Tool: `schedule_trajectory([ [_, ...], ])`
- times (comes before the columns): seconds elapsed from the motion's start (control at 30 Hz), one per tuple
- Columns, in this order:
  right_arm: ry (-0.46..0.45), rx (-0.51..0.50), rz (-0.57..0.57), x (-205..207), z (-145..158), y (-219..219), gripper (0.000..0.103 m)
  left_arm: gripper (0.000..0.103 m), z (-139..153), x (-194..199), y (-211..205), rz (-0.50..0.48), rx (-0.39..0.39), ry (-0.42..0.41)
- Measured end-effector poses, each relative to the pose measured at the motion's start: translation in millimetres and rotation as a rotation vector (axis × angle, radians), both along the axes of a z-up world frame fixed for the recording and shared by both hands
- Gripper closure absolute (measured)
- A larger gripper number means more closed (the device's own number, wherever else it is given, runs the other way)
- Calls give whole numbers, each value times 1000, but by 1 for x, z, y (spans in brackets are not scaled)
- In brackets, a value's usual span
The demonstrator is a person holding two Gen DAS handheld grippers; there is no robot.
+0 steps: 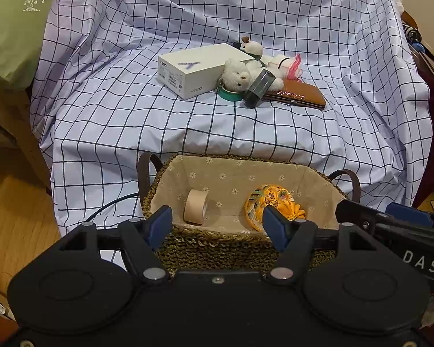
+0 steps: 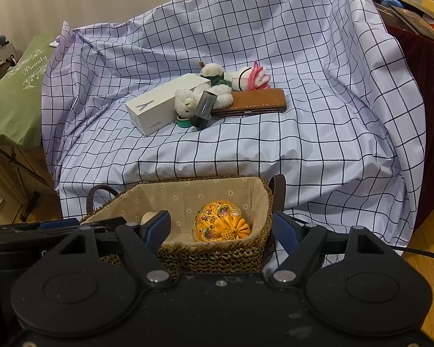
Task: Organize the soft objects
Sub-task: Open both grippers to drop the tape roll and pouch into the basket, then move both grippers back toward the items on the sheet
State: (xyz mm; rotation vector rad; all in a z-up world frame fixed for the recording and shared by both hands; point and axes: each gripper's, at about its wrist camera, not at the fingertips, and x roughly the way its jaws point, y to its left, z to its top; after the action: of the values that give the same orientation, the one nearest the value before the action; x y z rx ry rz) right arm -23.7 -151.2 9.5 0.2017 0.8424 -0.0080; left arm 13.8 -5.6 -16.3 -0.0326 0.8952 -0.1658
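A woven basket point(image 1: 217, 248) point(image 2: 217, 256) with floral lining stands on the floor in front of the checked-cloth seat. An orange patterned pouch point(image 1: 270, 202) point(image 2: 221, 225) and a beige tape roll point(image 1: 195, 206) lie in it. On the seat lie a white plush bear point(image 1: 240, 75) point(image 2: 188, 102), a white plush with a green scarf point(image 1: 251, 46) point(image 2: 214, 72) and a pink-and-white soft toy point(image 1: 289, 68) point(image 2: 253, 78). My left gripper point(image 1: 217, 224) and right gripper point(image 2: 221, 228) are both open and empty, held just in front of the basket.
A white phone box point(image 1: 193, 69) point(image 2: 162, 104), green tape roll point(image 1: 230, 94), dark cylinder point(image 1: 259, 88) point(image 2: 204, 110) and brown case point(image 1: 298, 94) point(image 2: 251, 101) lie among the plush toys. A green cushion point(image 1: 11, 29) is at the left. Clutter is at the right edge.
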Motion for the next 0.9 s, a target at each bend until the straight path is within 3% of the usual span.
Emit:
schedule_trajectory([
  [0.57, 44, -18, -24, 11, -6, -5, 24, 25, -3, 7, -4, -23, 52, 19],
  [0.7, 62, -13, -40, 19, -6, -8, 22, 16, -1, 13, -5, -28, 80, 12],
  [0.9, 99, -21, -66, 35, -9, -13, 21, 15, 2, 23, -8, -56, 116, 8],
])
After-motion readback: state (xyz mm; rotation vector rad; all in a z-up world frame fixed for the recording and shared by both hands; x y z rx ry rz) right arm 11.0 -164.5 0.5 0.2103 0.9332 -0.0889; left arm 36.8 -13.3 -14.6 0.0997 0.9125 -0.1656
